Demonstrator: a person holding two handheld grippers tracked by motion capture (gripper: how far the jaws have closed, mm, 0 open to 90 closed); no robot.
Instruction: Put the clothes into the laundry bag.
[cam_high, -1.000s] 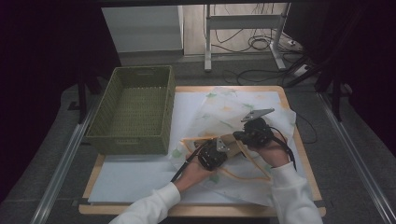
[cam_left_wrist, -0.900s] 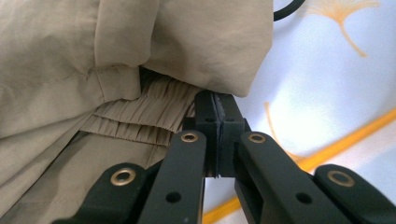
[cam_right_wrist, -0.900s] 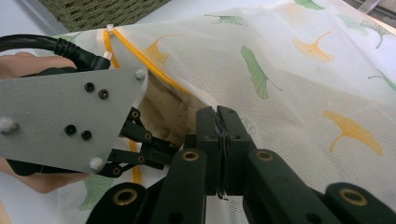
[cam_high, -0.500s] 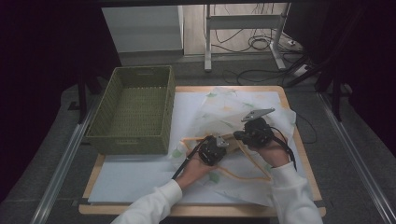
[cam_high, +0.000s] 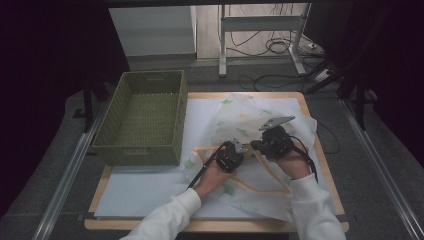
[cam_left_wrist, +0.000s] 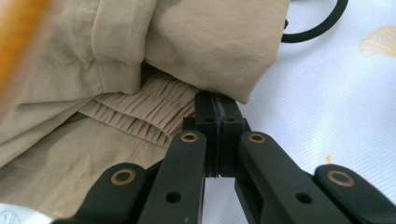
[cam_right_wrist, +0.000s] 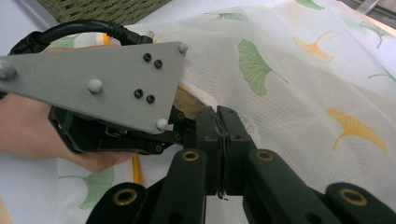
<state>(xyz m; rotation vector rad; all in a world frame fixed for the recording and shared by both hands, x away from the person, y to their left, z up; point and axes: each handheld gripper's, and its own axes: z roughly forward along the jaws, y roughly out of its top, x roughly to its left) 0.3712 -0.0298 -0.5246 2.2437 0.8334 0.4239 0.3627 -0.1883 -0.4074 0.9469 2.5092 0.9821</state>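
Note:
A sheer white cloth printed with green and yellow leaves (cam_high: 240, 115) lies crumpled over the right half of the table. A wooden hanger (cam_high: 260, 187) lies with it near the front. My left gripper (cam_high: 243, 149) and right gripper (cam_high: 256, 145) meet tip to tip over the cloth at the hanger's top. In the left gripper view the left gripper (cam_left_wrist: 217, 105) has its jaws pressed together against a beige sleeve (cam_left_wrist: 187, 42). The right gripper (cam_right_wrist: 217, 116) is also shut, its tips at the cloth (cam_right_wrist: 303, 70) beside the left gripper's grey plate (cam_right_wrist: 93, 79). I cannot tell if either pinches cloth.
An empty green woven basket (cam_high: 137, 149) stands at the left of the table on a white sheet (cam_high: 150, 190). The wooden board's edge (cam_high: 327, 170) runs just right of the cloth. Cables and a metal stand (cam_high: 260, 30) are on the floor beyond.
My left gripper has edged slightly away from the person, closer to the right gripper. The right gripper has stayed where it was. Both stay shut.

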